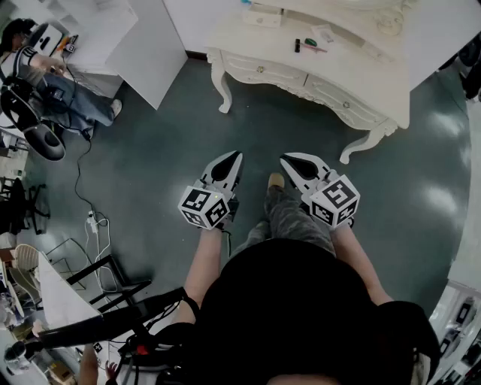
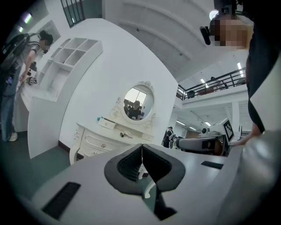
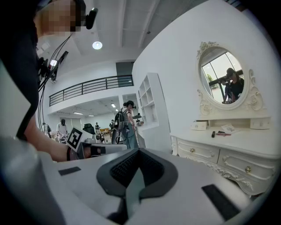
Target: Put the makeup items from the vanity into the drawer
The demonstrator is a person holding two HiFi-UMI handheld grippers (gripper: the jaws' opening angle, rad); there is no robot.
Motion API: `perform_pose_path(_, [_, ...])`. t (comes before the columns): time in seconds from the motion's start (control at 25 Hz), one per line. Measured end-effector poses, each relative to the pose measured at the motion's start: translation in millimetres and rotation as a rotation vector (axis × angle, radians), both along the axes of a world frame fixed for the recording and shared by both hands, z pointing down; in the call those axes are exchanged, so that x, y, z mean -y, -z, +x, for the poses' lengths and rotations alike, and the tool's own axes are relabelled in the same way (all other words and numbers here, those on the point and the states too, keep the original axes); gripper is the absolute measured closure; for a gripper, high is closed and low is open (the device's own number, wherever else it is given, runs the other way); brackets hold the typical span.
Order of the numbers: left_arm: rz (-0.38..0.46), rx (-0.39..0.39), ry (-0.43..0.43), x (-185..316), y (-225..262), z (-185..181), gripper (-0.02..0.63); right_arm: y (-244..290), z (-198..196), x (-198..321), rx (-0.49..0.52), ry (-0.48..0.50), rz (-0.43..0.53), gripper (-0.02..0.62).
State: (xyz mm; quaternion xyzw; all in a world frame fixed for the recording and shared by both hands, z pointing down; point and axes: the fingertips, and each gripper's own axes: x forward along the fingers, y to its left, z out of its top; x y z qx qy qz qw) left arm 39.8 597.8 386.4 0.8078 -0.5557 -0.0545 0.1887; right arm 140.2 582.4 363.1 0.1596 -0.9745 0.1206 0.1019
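The person stands on the dark green floor (image 1: 150, 165), well back from the white vanity (image 1: 361, 71), with both grippers held out in front. The left gripper (image 1: 234, 156) has its jaws pressed together with nothing between them, and so does the right gripper (image 1: 288, 159). The makeup items lie on the vanity top: a small black tube (image 1: 297, 45) just beside a thin stick (image 1: 314, 47), with a pale box (image 1: 263, 15) further left. The drawers (image 1: 264, 72) below sit closed. An oval mirror (image 2: 138, 102) hangs above.
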Motion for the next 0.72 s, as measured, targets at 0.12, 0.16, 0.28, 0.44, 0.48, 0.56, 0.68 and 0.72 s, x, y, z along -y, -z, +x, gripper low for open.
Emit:
perform_pose_path(0.12, [0.003,0.003,-0.005,27.2,-1.8,-3.0,0.589,-6.6,-4.3,24.6,-0.002,-0.008,-0.004,0.574])
perform_pose_path(0.16, [0.003,0.005,-0.008,36.8,-2.3,-3.4,0.589,-8.5,-4.9,34.4,-0.003,-0.013,-0.007,0.574])
perform_pose_path(0.28, [-0.001,0.019,-0.021,68.3,-2.4,-5.2,0.589,-11.4,-7.8,67.5,-0.010,-0.021,-0.011,0.574])
perform_pose_path(0.44, [-0.006,0.025,-0.022,112.9,-2.4,-14.0,0.589,-15.7,-15.9,113.4,-0.014,-0.022,-0.020,0.574])
perform_pose_path(0.48, [-0.010,0.024,-0.023,122.8,-2.7,-15.7,0.589,-16.5,-18.3,124.3,-0.015,-0.023,-0.023,0.574])
perform_pose_path(0.56, [-0.017,0.025,-0.026,141.7,-3.0,-19.2,0.589,-15.3,-24.1,144.8,-0.014,-0.022,-0.025,0.574])
perform_pose_path(0.68, [-0.025,0.021,-0.027,172.6,-3.3,-24.2,0.589,-12.4,-30.9,175.0,-0.013,-0.022,-0.019,0.574])
perform_pose_path(0.72, [-0.025,0.021,-0.031,183.0,-3.1,-24.6,0.589,-12.6,-32.0,185.1,-0.014,-0.025,-0.018,0.574])
